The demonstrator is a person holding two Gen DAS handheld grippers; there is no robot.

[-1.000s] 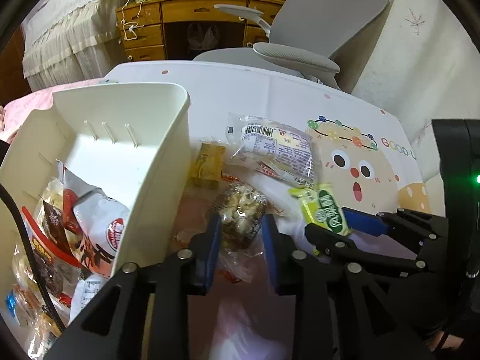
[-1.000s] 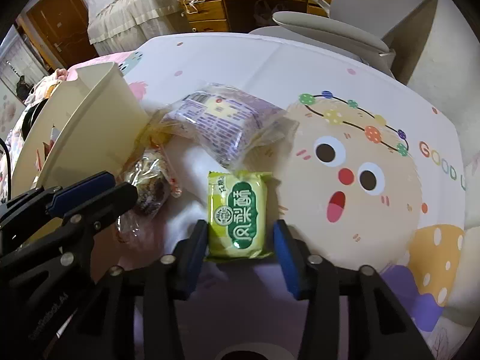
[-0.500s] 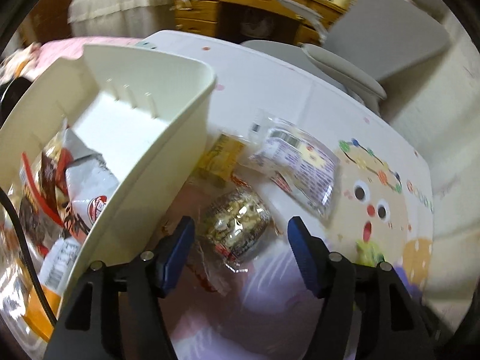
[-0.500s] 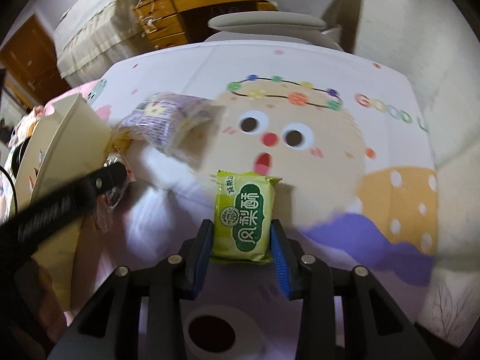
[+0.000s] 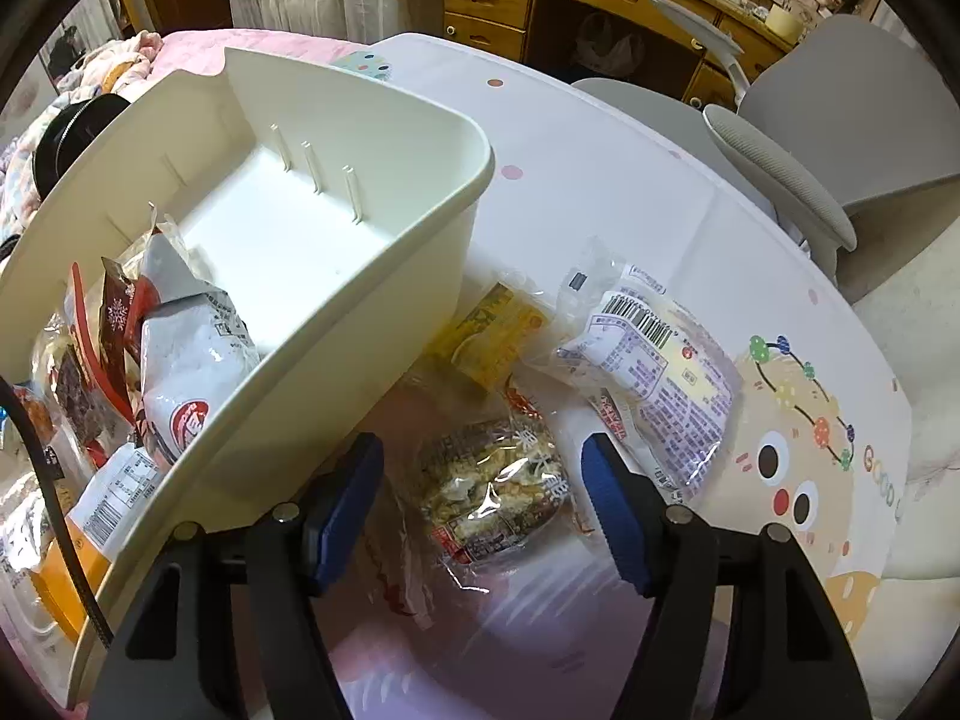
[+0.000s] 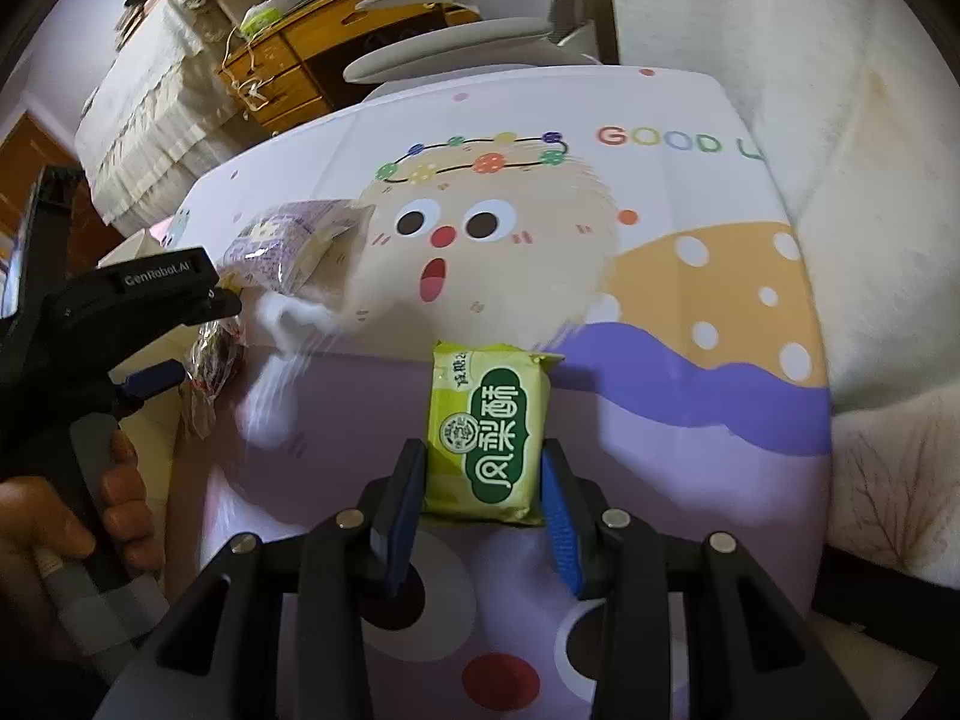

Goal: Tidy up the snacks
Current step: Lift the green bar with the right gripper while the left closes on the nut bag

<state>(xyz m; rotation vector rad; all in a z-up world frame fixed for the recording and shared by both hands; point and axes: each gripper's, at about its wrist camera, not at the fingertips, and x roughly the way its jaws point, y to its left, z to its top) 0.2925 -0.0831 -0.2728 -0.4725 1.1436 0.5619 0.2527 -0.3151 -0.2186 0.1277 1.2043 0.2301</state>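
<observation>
The table [image 5: 600, 180], spread with a cartoon-printed cloth, carries everything, and the sorting looks partly done. A large cream bin [image 5: 360, 312] stands on its left side; its near end is packed with several wrapped snacks, among them a white bag with a red logo [image 5: 186, 372], while its far end is bare. Outside the bin at least four packets wait on the cloth: a clear bag with a barcode label [image 5: 648, 360], a yellow packet [image 5: 492, 330] just beside the bin wall, a see-through nut-and-grain packet [image 5: 498, 486], and a green pastry packet [image 6: 489, 432]. The left gripper [image 5: 480, 504] hangs over the nut-and-grain packet with its jaws apart; they have just been opening, the packet lies between them on the table, and the pads do not press it. The right gripper [image 6: 483, 510] is clamped on the green pastry packet, holding its near end over the purple part of the cloth, well apart from the bin. Judging by this, that packet goes in next and three remain.
</observation>
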